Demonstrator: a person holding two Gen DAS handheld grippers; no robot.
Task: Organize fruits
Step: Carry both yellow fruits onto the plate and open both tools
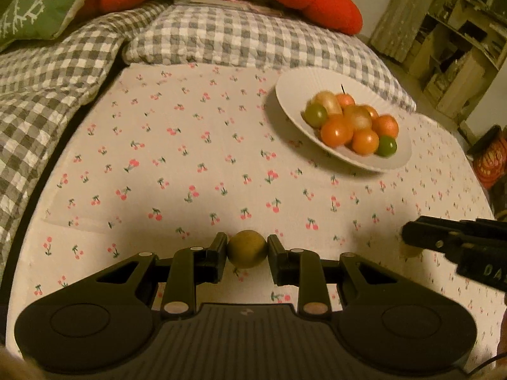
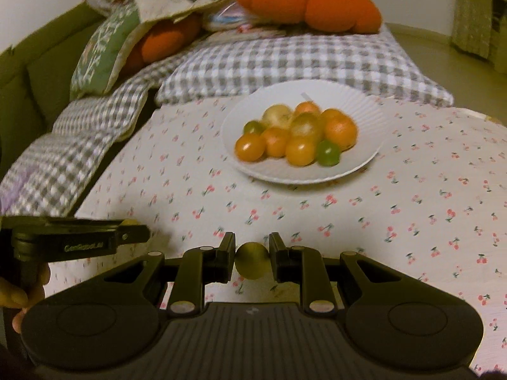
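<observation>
Holding: left gripper [image 1: 247, 253] clamped on a yellow-green fruit [image 1: 247, 249], pinched between both pads.
Right gripper [image 2: 252, 258]: closed on a second small yellow fruit [image 2: 252, 261], centred between its fingertips.
Plate [image 2: 364, 107]: white, heaped with orange and green fruits, on the cherry-print cloth [image 1: 190, 158].
Left view only: wooden shelves [image 1: 459, 47].
Right view only: a hand [image 2: 19, 297] gripping the left handle.

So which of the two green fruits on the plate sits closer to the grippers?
The green fruit at the pile's front edge, beside the front orange ones; the other green fruit sits farther back on the white plate.
</observation>
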